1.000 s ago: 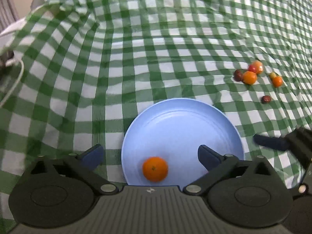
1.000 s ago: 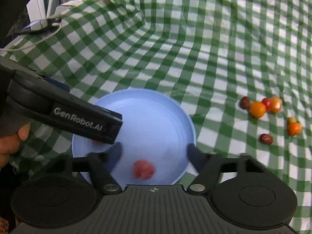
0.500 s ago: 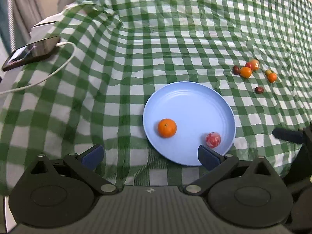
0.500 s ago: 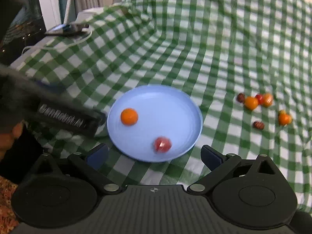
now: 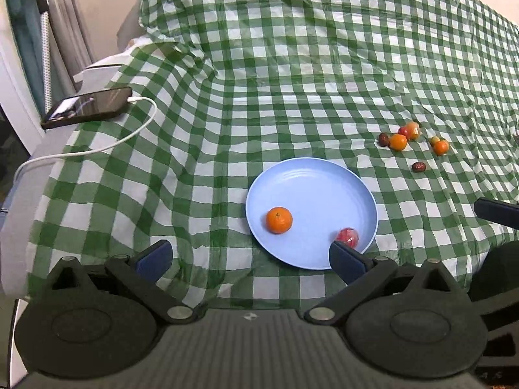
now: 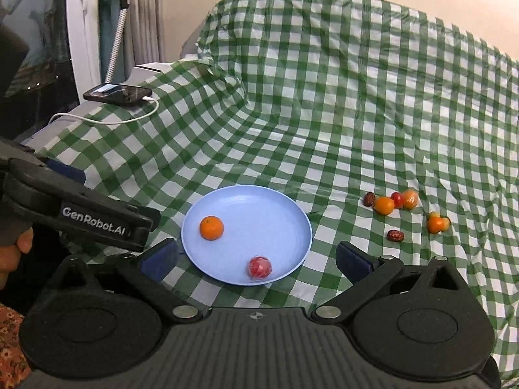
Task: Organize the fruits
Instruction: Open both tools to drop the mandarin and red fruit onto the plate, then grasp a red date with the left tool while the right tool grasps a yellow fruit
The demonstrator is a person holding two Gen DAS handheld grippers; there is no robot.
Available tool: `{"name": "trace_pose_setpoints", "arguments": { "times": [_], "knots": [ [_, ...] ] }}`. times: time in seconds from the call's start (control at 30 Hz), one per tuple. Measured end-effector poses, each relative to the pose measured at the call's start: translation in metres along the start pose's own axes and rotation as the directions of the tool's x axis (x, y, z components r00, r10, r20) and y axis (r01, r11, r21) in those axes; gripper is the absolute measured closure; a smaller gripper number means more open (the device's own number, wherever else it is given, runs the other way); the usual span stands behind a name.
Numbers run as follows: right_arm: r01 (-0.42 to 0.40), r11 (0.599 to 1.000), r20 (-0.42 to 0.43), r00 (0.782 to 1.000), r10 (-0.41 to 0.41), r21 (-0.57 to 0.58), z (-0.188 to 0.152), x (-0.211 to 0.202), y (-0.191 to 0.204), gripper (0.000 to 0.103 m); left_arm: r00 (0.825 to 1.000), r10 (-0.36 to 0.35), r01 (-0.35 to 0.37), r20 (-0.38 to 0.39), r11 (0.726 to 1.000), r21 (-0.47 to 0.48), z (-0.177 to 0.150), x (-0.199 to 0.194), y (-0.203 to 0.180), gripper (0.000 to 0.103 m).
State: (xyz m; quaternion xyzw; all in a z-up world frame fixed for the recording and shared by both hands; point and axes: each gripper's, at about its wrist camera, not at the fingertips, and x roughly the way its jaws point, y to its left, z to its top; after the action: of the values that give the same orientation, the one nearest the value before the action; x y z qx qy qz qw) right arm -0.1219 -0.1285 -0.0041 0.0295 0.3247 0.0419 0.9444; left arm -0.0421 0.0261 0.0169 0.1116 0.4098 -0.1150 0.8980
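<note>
A light blue plate [image 5: 324,175] [image 6: 246,201] lies on the green checked cloth. On it sit an orange mandarin [image 5: 279,220] [image 6: 211,228] and a red wrapped fruit [image 5: 347,236] [image 6: 259,267]. Several small loose fruits lie to the plate's right: an orange one [image 5: 398,142] [image 6: 384,205], a dark date [image 5: 418,166] [image 6: 395,235] and another orange one [image 5: 440,147] [image 6: 436,223]. My left gripper [image 5: 249,259] is open and empty, held back above the plate's near left edge. My right gripper [image 6: 256,261] is open and empty, above the plate's near edge.
A black phone [image 5: 87,107] [image 6: 118,93] with a white charging cable [image 5: 97,149] lies at the cloth's far left edge. The cloth rises in folds at the back. The left gripper's body [image 6: 78,214] shows at the left of the right wrist view.
Both grippers have pulled back and up from the plate. The red wrapped fruit, a second ago between the right gripper's fingers, now lies free on the plate.
</note>
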Motion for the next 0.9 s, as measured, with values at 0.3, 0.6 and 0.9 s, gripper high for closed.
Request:
{"name": "trace_pose_setpoints", "arguments": {
  "times": [0.3, 0.6, 0.9],
  "knots": [
    [0.015, 1.000, 0.041, 0.999, -0.014, -0.014, 0.000, -0.017, 0.006, 0.001, 1.000, -0.004, 0.004, 0.031, 1.000, 0.003, -0.003, -0.013, -0.004, 0.000],
    [0.005, 1.000, 0.022, 1.000, -0.006, 0.030, -0.001, -0.007, -0.001, 0.001, 1.000, -0.005, 0.005, 0.003, 1.000, 0.014, -0.002, -0.003, -0.007, 0.000],
    [0.003, 0.997, -0.005, 1.000, -0.002, 0.071, -0.002, 0.008, -0.010, 0.001, 0.999, 0.009, -0.009, -0.040, 1.000, 0.017, 0.006, 0.012, -0.009, 0.000]
  ]
}}
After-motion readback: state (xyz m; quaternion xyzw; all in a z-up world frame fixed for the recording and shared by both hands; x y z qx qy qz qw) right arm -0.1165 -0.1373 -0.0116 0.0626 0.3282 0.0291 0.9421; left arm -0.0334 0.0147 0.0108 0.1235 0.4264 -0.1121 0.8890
